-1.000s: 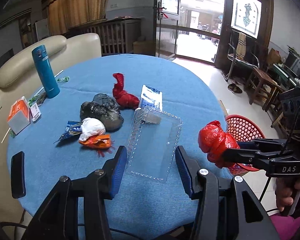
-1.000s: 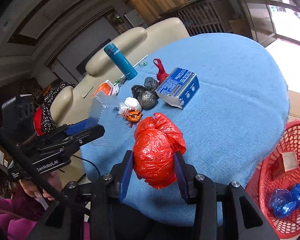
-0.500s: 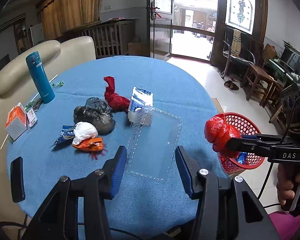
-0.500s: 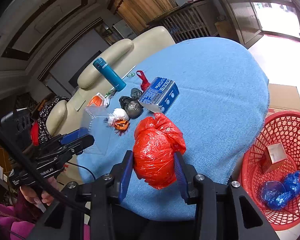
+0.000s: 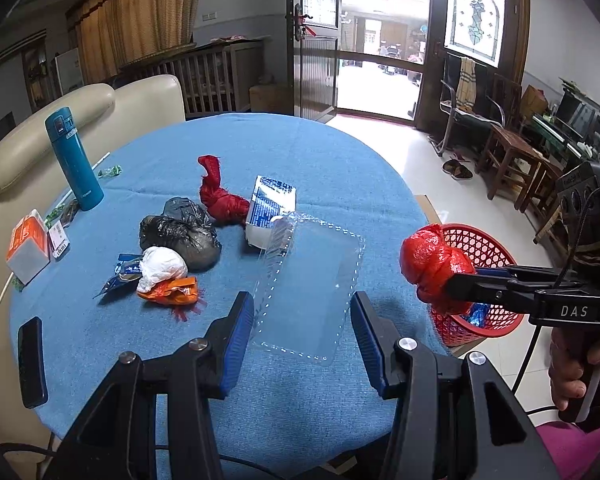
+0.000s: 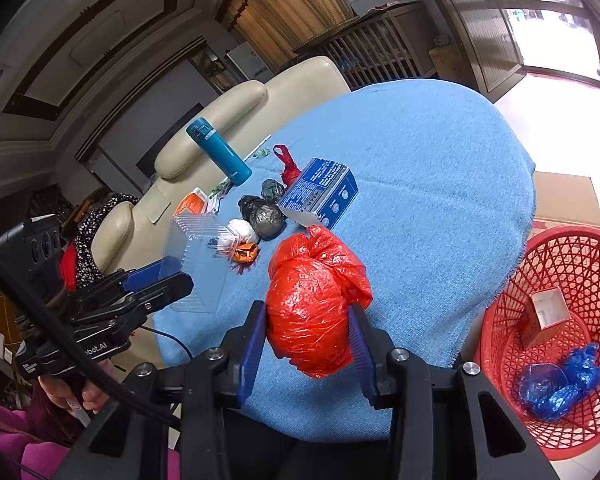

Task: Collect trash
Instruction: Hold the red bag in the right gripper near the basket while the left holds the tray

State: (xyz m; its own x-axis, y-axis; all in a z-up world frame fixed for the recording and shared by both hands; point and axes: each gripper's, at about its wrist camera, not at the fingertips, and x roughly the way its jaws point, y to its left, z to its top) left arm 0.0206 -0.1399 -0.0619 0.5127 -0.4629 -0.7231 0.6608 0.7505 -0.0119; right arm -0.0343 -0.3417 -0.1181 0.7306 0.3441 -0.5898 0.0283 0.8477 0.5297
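the right gripper (image 6: 310,330) is clamped on a red bag (image 6: 314,300), held in the air over the table (image 6: 440,184) edge, near the red basket (image 6: 556,260) on the floor. the left gripper (image 5: 302,332) is spread wide with nothing in it, over a clear tray (image 5: 312,280). beyond lie a black bag (image 5: 180,232), blue box (image 5: 270,208) and bottle (image 5: 74,160).

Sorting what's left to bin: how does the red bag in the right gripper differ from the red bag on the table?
The held red bag is a plump bundle, pinched in the right gripper off the table. The table red bag is smaller, lies loose, and has a twisted tail sticking up. Both are crinkled red plastic.
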